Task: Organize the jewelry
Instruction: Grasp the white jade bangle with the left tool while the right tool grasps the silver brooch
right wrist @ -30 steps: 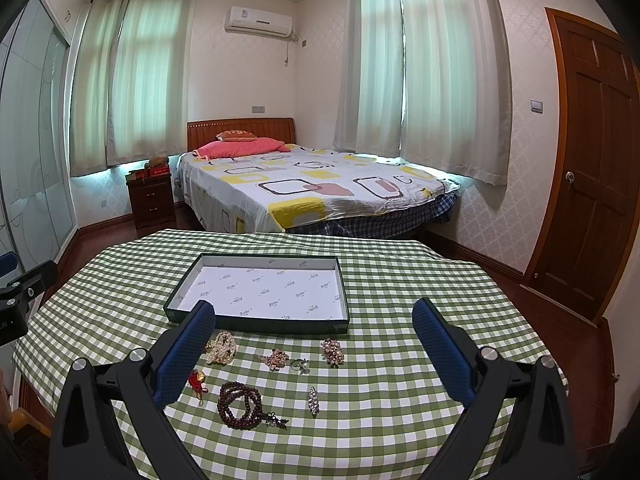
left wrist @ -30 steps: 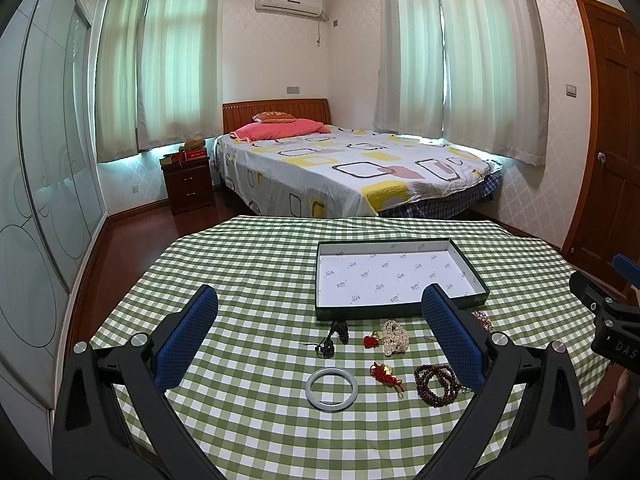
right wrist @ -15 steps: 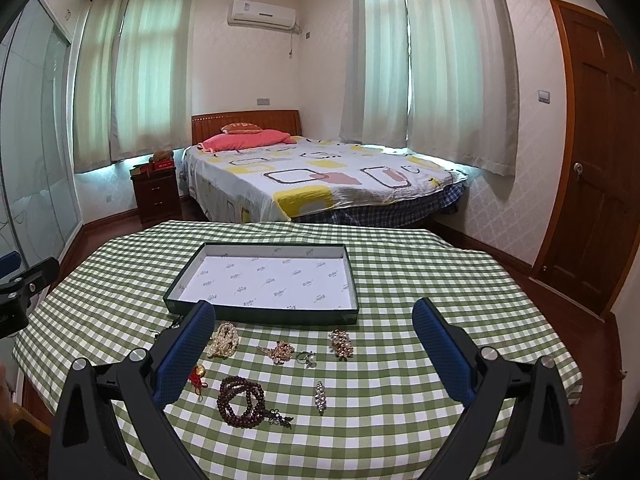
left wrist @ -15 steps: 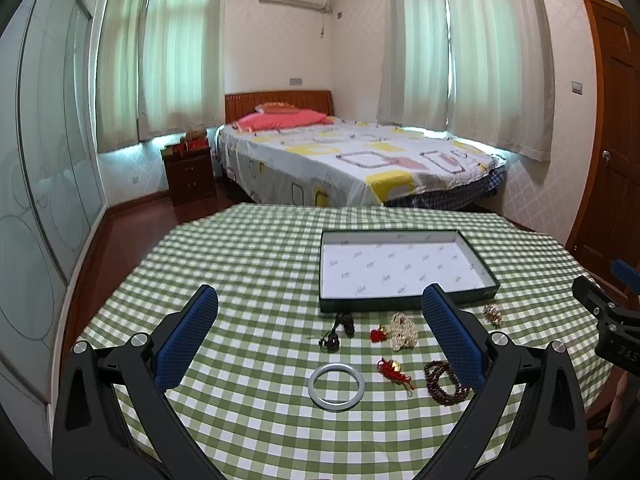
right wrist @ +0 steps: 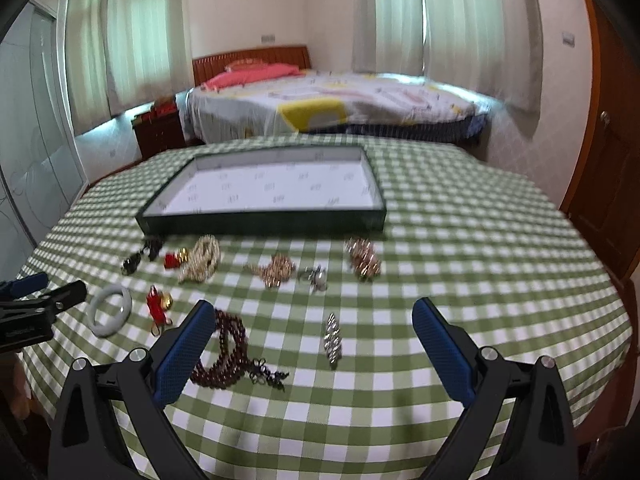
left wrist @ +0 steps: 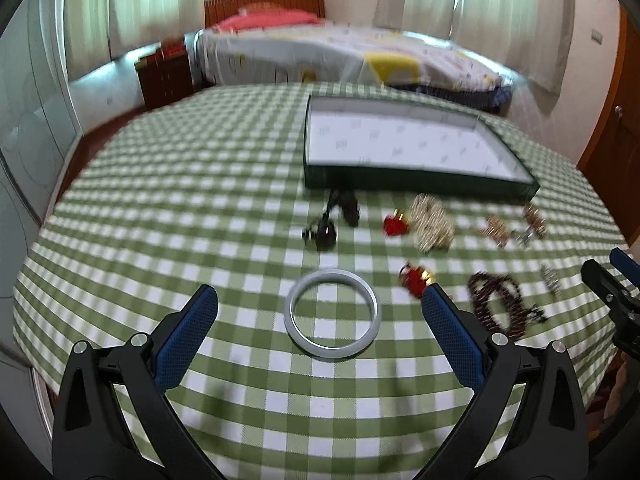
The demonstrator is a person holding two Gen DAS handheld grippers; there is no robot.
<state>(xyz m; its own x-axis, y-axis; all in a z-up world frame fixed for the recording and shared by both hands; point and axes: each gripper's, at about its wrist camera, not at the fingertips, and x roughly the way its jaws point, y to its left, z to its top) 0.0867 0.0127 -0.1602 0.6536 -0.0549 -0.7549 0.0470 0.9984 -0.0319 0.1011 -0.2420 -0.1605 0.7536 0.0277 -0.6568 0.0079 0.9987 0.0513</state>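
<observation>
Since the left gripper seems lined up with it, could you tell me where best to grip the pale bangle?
The bangle lies flat, so pinch one side of its rim from above, one finger inside the ring and one outside. The left gripper is open and faces it; the near rim looks easiest.

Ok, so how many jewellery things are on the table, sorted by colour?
White or pearly: 2, bangle, pearl bundle
Red: 2, tassel, bell charm
Black: 1, black piece
Dark brown: 1, bead bracelet
Rose-gold: 2, chain piece, cluster
Silver: 2, small piece, brooch
Total: 10 (the tassel may be joined to the pearls)
</observation>
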